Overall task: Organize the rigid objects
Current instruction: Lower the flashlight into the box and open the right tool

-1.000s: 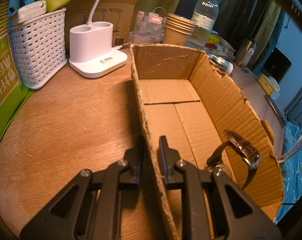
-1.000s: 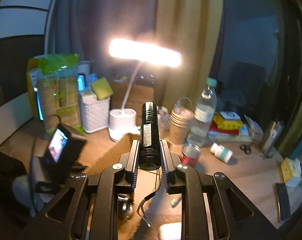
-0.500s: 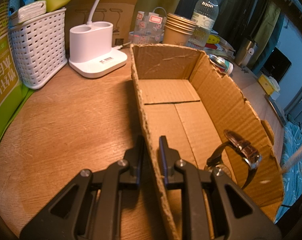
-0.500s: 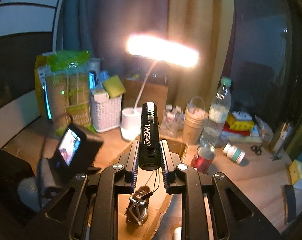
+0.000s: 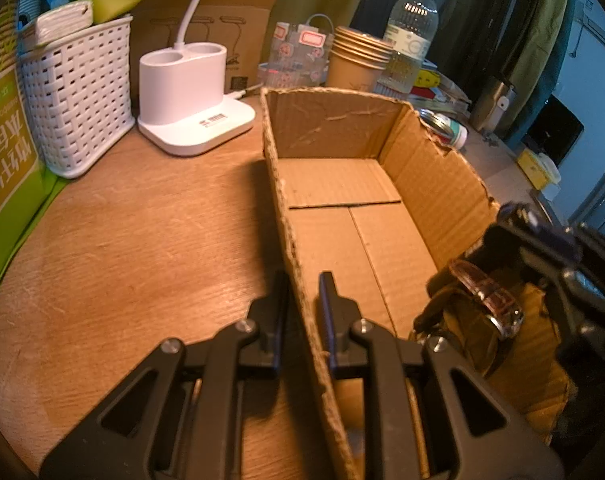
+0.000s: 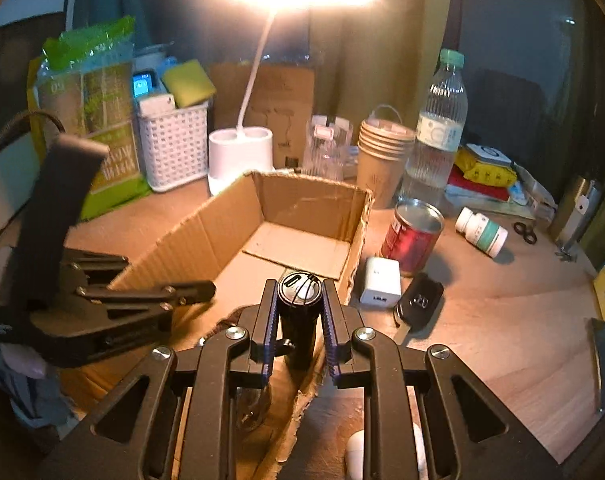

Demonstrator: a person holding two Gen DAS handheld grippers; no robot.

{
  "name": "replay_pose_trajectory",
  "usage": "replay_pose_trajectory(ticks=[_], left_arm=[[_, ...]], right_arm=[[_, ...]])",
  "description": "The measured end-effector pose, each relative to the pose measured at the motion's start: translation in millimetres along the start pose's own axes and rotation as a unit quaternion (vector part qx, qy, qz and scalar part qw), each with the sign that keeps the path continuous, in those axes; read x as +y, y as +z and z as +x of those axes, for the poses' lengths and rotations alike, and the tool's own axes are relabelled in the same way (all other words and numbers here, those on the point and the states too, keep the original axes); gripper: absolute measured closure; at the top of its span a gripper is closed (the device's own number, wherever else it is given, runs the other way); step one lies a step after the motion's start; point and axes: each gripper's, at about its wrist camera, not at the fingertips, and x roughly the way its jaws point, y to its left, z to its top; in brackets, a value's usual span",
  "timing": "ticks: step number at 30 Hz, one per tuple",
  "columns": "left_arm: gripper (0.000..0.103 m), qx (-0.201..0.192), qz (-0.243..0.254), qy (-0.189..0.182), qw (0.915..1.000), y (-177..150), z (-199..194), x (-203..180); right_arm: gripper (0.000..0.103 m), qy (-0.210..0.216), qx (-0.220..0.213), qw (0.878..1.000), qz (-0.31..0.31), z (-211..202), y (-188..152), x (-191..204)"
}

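An open cardboard box (image 5: 342,184) (image 6: 302,216) lies on the wooden desk. My left gripper (image 5: 304,284) is shut on the box's near left wall and also shows in the right wrist view (image 6: 194,292). A wristwatch (image 5: 486,300) lies inside the box at its near right. My right gripper (image 6: 298,296) is shut on a black flashlight (image 6: 298,312), tilted down over the box's near end. It shows dark and blurred at the right edge of the left wrist view (image 5: 550,248).
Right of the box lie a white charger (image 6: 380,282), a car key (image 6: 418,304), a red can (image 6: 412,236) and a pill bottle (image 6: 480,232). Behind it stand a lamp base (image 5: 190,100), a white basket (image 5: 78,92), paper cups (image 5: 358,60) and a water bottle (image 5: 410,28).
My right gripper has come down and forward with the flashlight, from high above the desk to just over the box's near end. My left gripper has kept still on the box wall.
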Motion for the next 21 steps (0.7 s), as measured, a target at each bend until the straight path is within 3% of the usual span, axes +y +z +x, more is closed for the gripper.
replay_pose_trajectory(ticks=[7, 12, 21], left_arm=[[0.087, 0.000, 0.000, 0.000, 1.0000, 0.0, 0.0, 0.0], [0.087, 0.000, 0.000, 0.000, 1.0000, 0.3, 0.1, 0.3], [0.087, 0.000, 0.000, 0.000, 1.0000, 0.4, 0.2, 0.3]], right_arm=[[0.081, -0.004, -0.003, 1.000, 0.006, -1.2, 2.2, -2.0], [0.063, -0.004, -0.029, 1.000, 0.009, -9.9, 5.9, -3.9], [0.061, -0.016, -0.023, 1.000, 0.015, -6.3, 4.0, -10.0]])
